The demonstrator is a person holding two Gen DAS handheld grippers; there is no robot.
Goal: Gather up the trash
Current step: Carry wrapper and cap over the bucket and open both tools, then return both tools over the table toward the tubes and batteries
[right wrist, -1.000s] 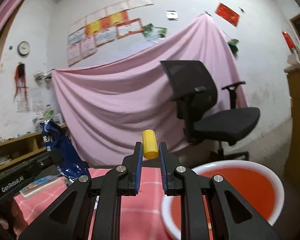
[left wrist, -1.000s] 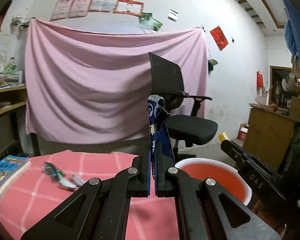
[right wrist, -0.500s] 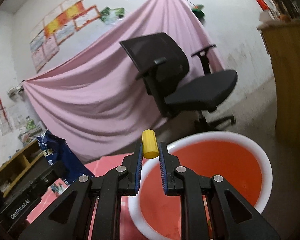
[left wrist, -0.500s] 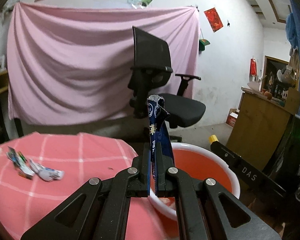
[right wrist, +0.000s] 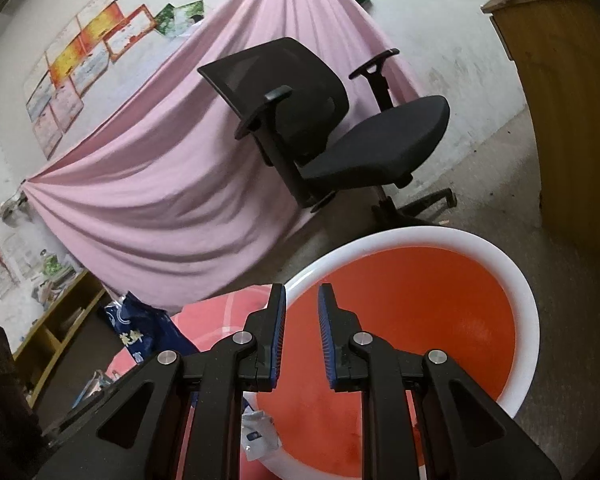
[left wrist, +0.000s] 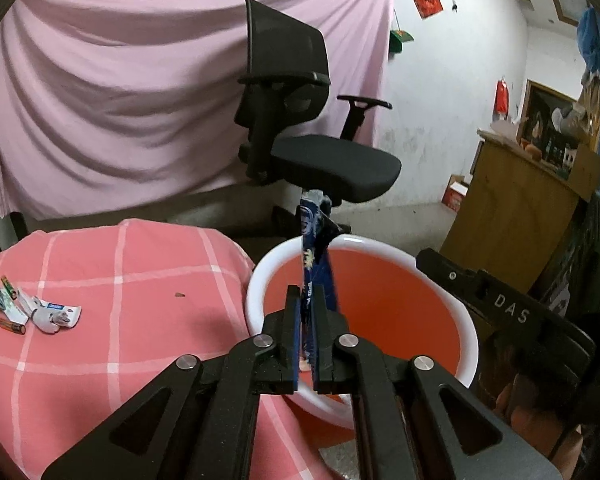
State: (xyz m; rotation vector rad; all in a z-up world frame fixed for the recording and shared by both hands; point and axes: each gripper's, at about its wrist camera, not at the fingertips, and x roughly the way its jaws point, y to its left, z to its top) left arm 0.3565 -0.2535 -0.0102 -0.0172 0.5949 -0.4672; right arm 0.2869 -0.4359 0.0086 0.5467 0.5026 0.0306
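My left gripper (left wrist: 306, 300) holds a tall blue snack wrapper (left wrist: 316, 248) upright over the near rim of a white basin with an orange inside (left wrist: 260, 280). Its jaws are just starting to open, and the wrapper leans slightly right between the pads. My right gripper (right wrist: 302, 300) hangs over the same basin (right wrist: 520, 292) with its blue pads apart and nothing between them. From the left wrist view the right gripper (left wrist: 426, 260) reaches in from the right with a bare tip. A crumpled white wrapper (right wrist: 260, 436) lies inside the basin. The blue wrapper (right wrist: 140, 328) shows at lower left.
A pink checked tablecloth (left wrist: 120, 280) covers the table left of the basin, with small wrappers and batteries (left wrist: 32, 312) on it. A black office chair (left wrist: 320, 160) stands behind the basin before a pink drape. A wooden cabinet (left wrist: 512, 232) is at the right.
Both grippers swung right and down over the basin. The yellow piece that sat between the right fingers is gone from them. The left fingers have parted a little around the blue wrapper.
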